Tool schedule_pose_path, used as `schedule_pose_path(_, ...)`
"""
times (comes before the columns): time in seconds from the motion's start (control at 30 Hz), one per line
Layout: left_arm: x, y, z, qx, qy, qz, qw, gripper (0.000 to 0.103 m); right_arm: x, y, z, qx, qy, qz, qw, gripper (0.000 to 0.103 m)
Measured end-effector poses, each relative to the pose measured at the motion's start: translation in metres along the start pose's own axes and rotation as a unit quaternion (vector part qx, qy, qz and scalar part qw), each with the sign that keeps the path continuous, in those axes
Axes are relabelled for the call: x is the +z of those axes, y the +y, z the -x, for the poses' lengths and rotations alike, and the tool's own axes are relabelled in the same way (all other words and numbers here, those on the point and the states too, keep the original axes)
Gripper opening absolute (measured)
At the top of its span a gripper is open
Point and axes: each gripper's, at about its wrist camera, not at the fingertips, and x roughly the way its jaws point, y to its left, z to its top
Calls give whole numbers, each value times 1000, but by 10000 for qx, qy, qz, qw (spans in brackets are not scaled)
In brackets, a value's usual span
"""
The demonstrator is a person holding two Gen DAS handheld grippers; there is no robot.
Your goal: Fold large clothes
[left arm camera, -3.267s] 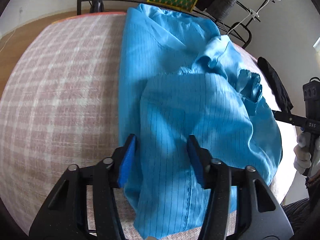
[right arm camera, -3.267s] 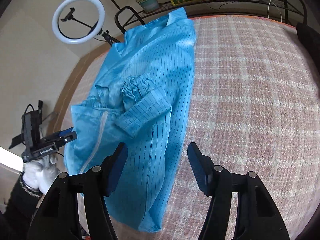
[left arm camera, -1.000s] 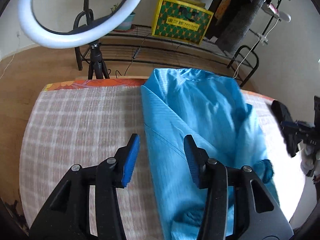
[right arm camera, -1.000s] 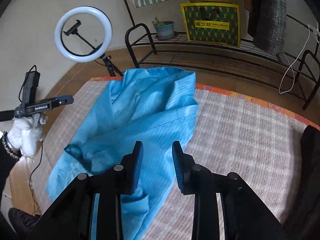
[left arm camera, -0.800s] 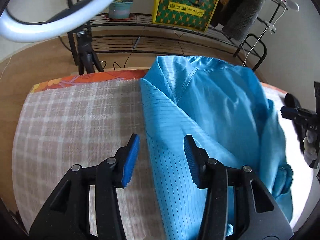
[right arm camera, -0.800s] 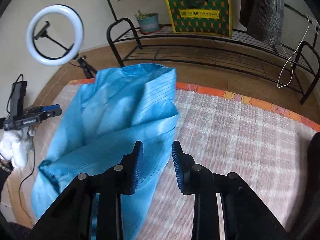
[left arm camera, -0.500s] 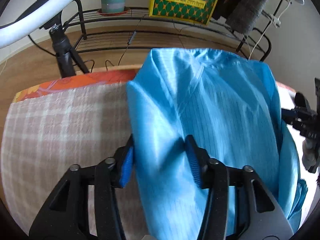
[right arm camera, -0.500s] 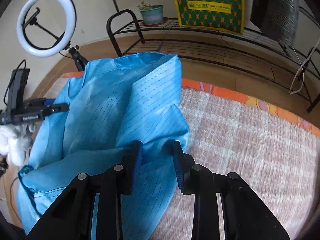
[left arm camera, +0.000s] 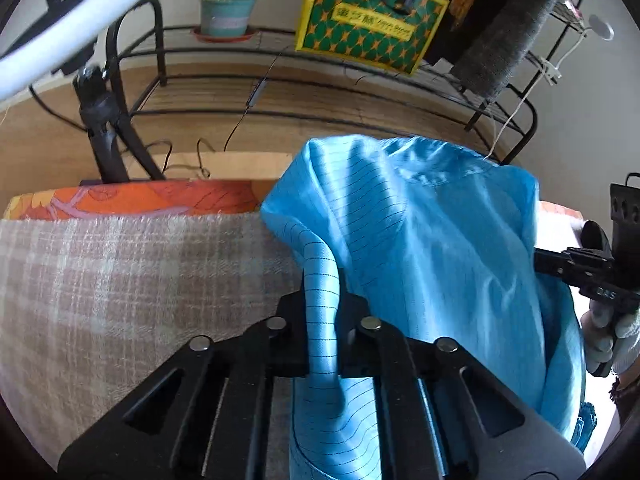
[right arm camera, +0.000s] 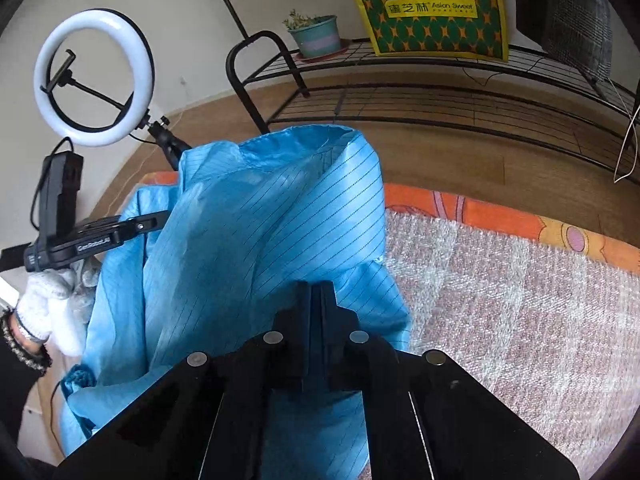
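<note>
A large shiny blue striped garment [left arm camera: 420, 248] lies on a bed with a pink checked cover [left arm camera: 120, 288]. My left gripper [left arm camera: 322, 320] is shut on a rolled fold of its left edge near the far end of the bed. My right gripper [right arm camera: 318, 308] is shut on the garment's right edge [right arm camera: 260, 240], and the cloth bunches up in front of it. Each gripper shows in the other's view: the right one [left arm camera: 592, 276] at the left wrist view's right side, the left one [right arm camera: 92, 236] at the right wrist view's left side, both in white-gloved hands.
Beyond the bed's orange edge [right arm camera: 500, 216] is wood floor and a black wire rack [right arm camera: 440, 92] with a plant pot [right arm camera: 316, 36] and a yellow-green bag [right arm camera: 432, 8]. A ring light [right arm camera: 94, 76] on a stand is at the far left corner.
Both grippers moved up to the garment's far end and closed on its edges. The cloth now bunches and lifts between them.
</note>
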Motion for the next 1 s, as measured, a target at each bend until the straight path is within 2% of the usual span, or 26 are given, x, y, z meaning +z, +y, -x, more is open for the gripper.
schedule_pose_path(0.27, 2, -18, 42, -47, -530, -210, 9984, 1, 4, 14, 42, -282, -583, 162, 9978, 0)
schedule_pose_path(0.37, 4, -25, 51, 32, -558, -367, 9978, 1, 4, 15, 51, -107, -480, 168, 9986, 0)
schedule_pose_path(0.43, 3, -22, 47, 146, -454, -255, 9985, 1, 2, 10, 51, -19, -349, 55, 9994, 2)
schedule_pose_path(0.47, 3, -20, 45, 133, -429, -184, 9988, 1, 1, 6, 47, -143, -254, 0, 9996, 6)
schedule_pose_path(0.53, 3, -17, 40, 162, -383, -143, 9990, 1, 1, -5, 39, -307, -101, -179, 9993, 34)
schedule_pose_path(0.6, 1, -14, 33, 131, -316, -88, 9994, 1, 2, -19, 32, -369, -151, -340, 9986, 37)
schedule_pose_path(0.67, -1, -10, 26, 85, -258, -56, 9996, 1, 8, -31, 24, -109, -207, -481, 9986, 41)
schedule_pose_path(0.73, -2, -6, 17, 65, -160, -61, 9998, 1, 16, -37, 18, 41, -342, -524, 9980, 54)
schedule_pose_path(0.8, -4, -1, 8, -30, 1, 17, 10000, 1, 23, -39, 7, 54, -363, -509, 9980, 57)
schedule_pose_path(0.83, -2, 2, 4, -39, 51, 71, 10000, 2, 28, -39, -1, 36, -315, -485, 9983, 57)
schedule_pose_path(0.87, -2, 6, 1, -87, 106, 168, 9998, 9, 31, -38, -7, 52, -267, -447, 9986, 57)
schedule_pose_path(0.93, 1, 16, -4, -199, 134, 439, 9987, 45, 36, -33, -14, 49, -239, -306, 9992, 58)
schedule_pose_path(1.0, 6, 21, -6, -348, 58, 639, 9973, 48, 42, -27, -20, 131, -214, -200, 9995, 54)
